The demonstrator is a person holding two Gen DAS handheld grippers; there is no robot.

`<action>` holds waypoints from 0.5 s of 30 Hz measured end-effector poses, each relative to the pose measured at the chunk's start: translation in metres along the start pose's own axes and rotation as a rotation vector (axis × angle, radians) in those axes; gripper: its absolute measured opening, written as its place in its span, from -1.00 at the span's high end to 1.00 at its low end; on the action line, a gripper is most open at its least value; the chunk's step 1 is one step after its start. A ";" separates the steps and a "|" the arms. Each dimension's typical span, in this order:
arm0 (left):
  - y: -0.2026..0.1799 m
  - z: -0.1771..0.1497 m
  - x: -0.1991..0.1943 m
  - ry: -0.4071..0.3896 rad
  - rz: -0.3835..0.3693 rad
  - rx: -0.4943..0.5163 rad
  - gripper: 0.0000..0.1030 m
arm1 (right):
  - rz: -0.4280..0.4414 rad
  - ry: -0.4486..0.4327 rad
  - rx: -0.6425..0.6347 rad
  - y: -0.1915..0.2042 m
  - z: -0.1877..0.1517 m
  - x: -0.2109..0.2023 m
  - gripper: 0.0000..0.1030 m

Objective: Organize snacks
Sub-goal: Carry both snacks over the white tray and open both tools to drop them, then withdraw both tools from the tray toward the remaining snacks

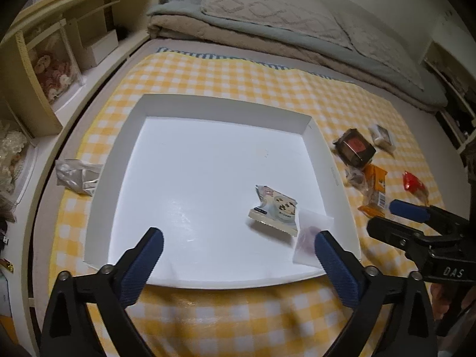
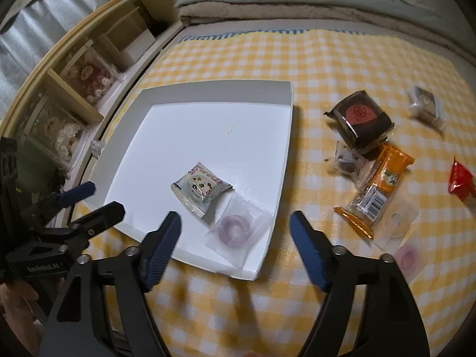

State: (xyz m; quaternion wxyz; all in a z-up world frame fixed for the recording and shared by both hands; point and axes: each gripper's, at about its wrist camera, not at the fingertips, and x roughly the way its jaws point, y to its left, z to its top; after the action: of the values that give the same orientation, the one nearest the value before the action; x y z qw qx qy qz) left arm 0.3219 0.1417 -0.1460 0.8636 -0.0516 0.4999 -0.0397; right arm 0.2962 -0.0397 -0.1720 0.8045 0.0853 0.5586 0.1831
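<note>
Nearest, the left claw (image 1: 238, 242) stands wide open over the tray's (image 1: 119, 160) near edge, nothing between its pads. The right claw (image 2: 235, 226) is open too, empty, over the tray's near right corner. Inside the tray, by that corner, lies a clear donut bag (image 2: 238, 227); the cookie pack (image 2: 202, 187) sits just beyond it, touching. Right of the tray, on the checked cloth (image 2: 312, 59), lie an orange bar (image 2: 376, 193), a dark cake (image 2: 361, 119), a red packet (image 2: 461, 181) and more wrapped snacks. Left of the tray lies a silver pouch (image 1: 76, 175). Beyond the tray are folded blankets (image 1: 267, 23).
</note>
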 end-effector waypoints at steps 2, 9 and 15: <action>0.002 -0.002 -0.004 -0.005 0.004 -0.001 -1.00 | -0.013 -0.013 -0.016 0.002 -0.002 -0.003 -0.81; 0.007 -0.011 -0.023 -0.033 0.014 0.005 -1.00 | -0.043 -0.050 -0.044 0.005 -0.007 -0.013 -1.00; 0.010 -0.021 -0.046 -0.083 0.021 0.020 -1.00 | -0.060 -0.100 -0.063 0.010 -0.012 -0.026 -1.00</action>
State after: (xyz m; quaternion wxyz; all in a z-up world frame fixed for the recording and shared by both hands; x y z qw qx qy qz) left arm 0.2815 0.1563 -0.1184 0.8845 -0.0392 0.4637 -0.0336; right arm 0.2747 -0.0413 -0.1504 0.8388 0.0521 0.5140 0.1718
